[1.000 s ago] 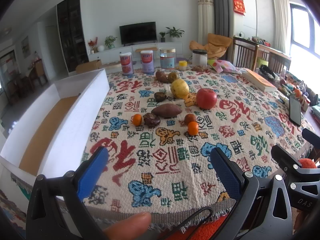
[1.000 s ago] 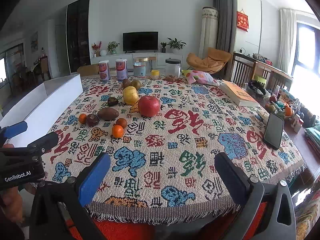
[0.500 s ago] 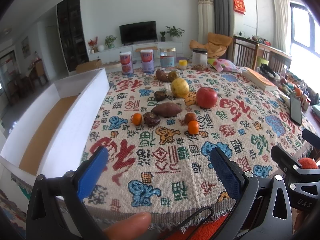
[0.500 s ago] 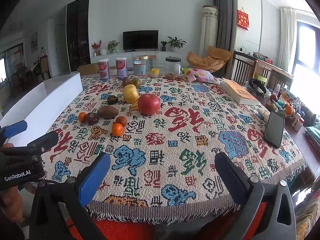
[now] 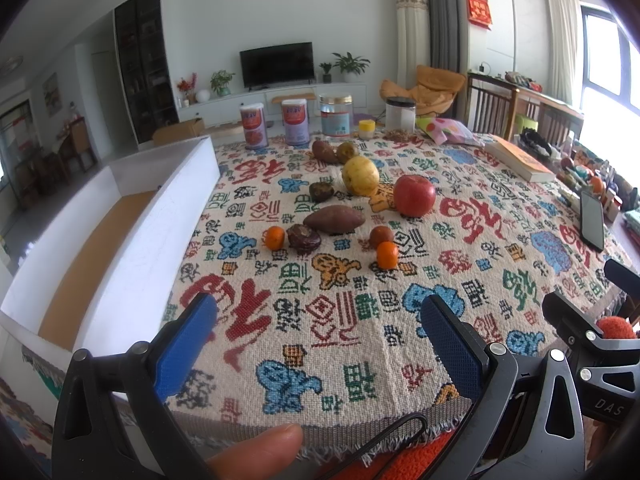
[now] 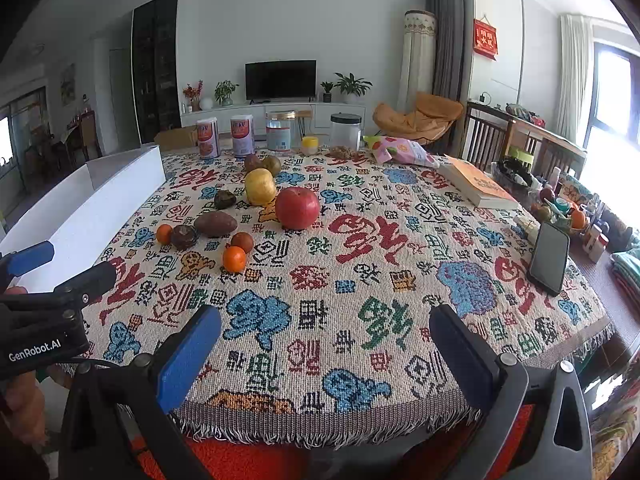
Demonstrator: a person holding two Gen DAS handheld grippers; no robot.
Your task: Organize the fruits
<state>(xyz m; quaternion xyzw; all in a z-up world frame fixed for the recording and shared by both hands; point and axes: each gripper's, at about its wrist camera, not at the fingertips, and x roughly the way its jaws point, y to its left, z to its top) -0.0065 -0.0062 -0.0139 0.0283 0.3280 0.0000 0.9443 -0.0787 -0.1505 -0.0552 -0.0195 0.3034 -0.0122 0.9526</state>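
Both grippers, left (image 5: 316, 344) and right (image 6: 326, 354), I hold wide open and empty at the near table edge. Fruit lies mid-cloth, well apart from them: mandarin (image 5: 387, 255), sweet potato (image 5: 334, 219), apple (image 5: 414, 195), pear (image 5: 360, 175). White box (image 5: 152, 216) stands left. Risk: round fruit rolling from a glancing, off-centre pinch.

The worktop (image 6: 520, 344) is covered by a patterned woven cloth (image 6: 320, 312). On it are laid a red apple (image 6: 297, 208), a yellow fruit (image 6: 260, 186), a sweet potato (image 6: 215, 224), small oranges (image 6: 234, 259), what may be passion fruits (image 6: 183, 237), a book (image 6: 478, 186), a phone (image 6: 549, 257) and canisters (image 6: 208, 137) at the far edge.
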